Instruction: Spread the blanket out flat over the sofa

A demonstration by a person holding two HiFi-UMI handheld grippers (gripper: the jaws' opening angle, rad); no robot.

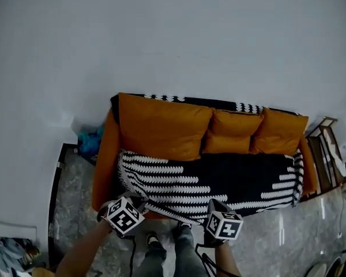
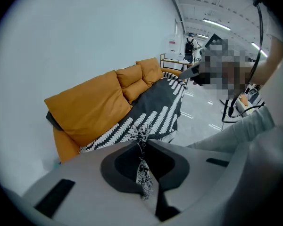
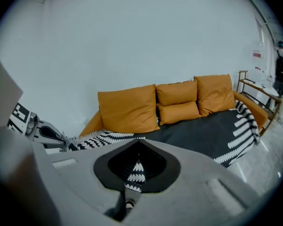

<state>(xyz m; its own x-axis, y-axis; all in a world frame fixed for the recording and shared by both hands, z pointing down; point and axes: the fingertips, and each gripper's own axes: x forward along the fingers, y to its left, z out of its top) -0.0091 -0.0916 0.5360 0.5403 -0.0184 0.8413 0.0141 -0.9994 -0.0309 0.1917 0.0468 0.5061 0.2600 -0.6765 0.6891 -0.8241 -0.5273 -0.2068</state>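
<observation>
An orange sofa (image 1: 104, 160) with three orange back cushions (image 1: 161, 126) stands against the white wall. A black blanket (image 1: 230, 178) with white leaf-like stripes covers the seat and hangs over the front. My left gripper (image 1: 138, 202) is shut on the fringed front edge near the sofa's left end; in the left gripper view that cloth (image 2: 142, 149) is pinched between the closed jaws. My right gripper (image 1: 217, 205) is shut on the front edge near the middle, with striped cloth (image 3: 134, 171) in its jaws. Both hold the edge lifted off the floor.
A wooden rack (image 1: 328, 149) stands at the sofa's right end, and a teal bundle (image 1: 91, 140) lies by its left arm. The person's legs and shoes (image 1: 173, 250) are right in front of the sofa on a glossy floor. Cables trail at the lower right.
</observation>
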